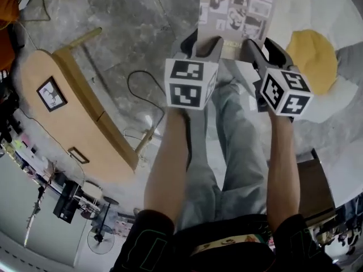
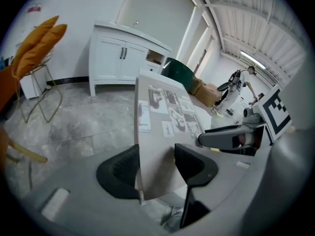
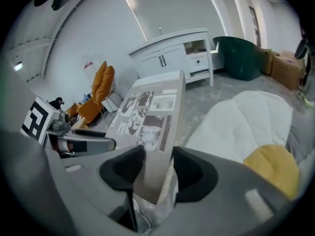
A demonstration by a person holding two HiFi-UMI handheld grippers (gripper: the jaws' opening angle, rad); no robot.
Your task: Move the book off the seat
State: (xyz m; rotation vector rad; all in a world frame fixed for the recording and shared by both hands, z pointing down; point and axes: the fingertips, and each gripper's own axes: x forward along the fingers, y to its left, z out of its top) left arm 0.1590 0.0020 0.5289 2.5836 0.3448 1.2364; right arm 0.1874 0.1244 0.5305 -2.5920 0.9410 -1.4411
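Observation:
The book (image 1: 238, 7), a thick volume with a pale cover of black-and-white pictures, hangs in the air in front of the person, above the grey floor. My left gripper (image 1: 203, 45) is shut on its left near corner and my right gripper (image 1: 256, 49) on its right near corner. In the left gripper view the book (image 2: 162, 127) stands between the pads of the left gripper (image 2: 156, 156), and the right gripper (image 2: 231, 137) shows beyond it. In the right gripper view the book (image 3: 150, 127) sits between the black pads of the right gripper (image 3: 158, 156).
A white padded seat (image 1: 334, 21) with a yellow cushion (image 1: 313, 61) lies to the right. A wooden bench (image 1: 85, 112) with a small picture frame (image 1: 51, 93) stands left, a cable (image 1: 139, 89) beside it. Farther off stand a white cabinet (image 2: 123, 58) and orange chairs (image 2: 39, 48).

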